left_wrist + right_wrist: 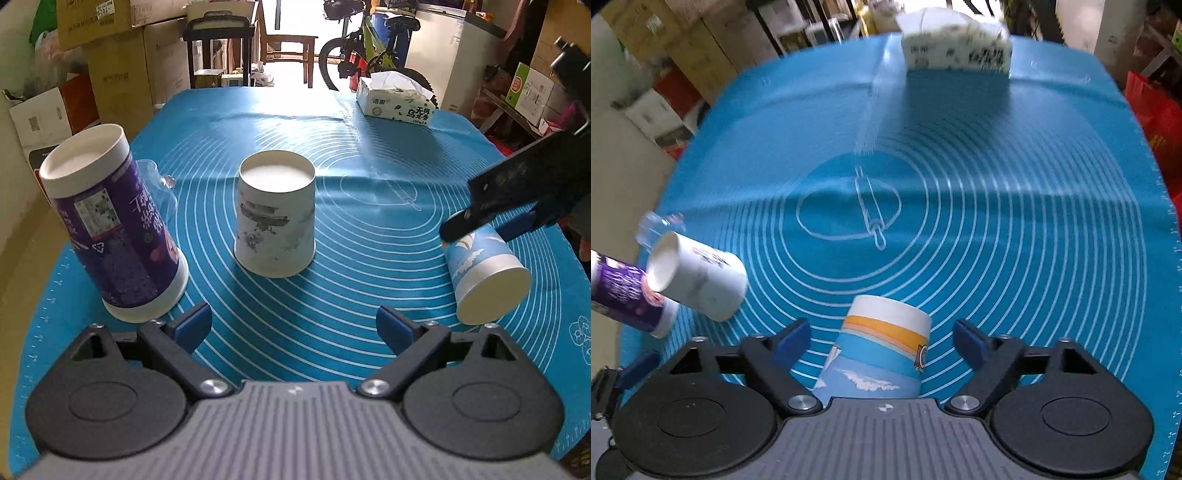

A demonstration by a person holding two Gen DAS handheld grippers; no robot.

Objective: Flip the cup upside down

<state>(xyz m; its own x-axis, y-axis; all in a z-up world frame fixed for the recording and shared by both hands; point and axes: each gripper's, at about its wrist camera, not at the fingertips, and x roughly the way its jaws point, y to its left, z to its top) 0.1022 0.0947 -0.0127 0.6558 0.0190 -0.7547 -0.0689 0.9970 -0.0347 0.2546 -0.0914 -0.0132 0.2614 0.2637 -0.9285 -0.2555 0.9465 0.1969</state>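
A blue paper cup with a cloud print (484, 273) stands upside down at the right of the blue mat, tilted. It also shows in the right wrist view (879, 358), between the fingers. My right gripper (881, 341) is open around it, its jaws apart from the cup's sides; in the left wrist view (476, 221) it sits right over the cup. My left gripper (293, 325) is open and empty, low over the mat's near edge. A white printed paper cup (275, 218) stands upside down ahead of it.
A purple and white tall cup (114, 229) stands upside down at the left, with a clear plastic cup (159, 184) behind it. A tissue pack (397, 98) lies at the far right of the blue mat (369, 177). Boxes, a chair and a bicycle stand beyond the table.
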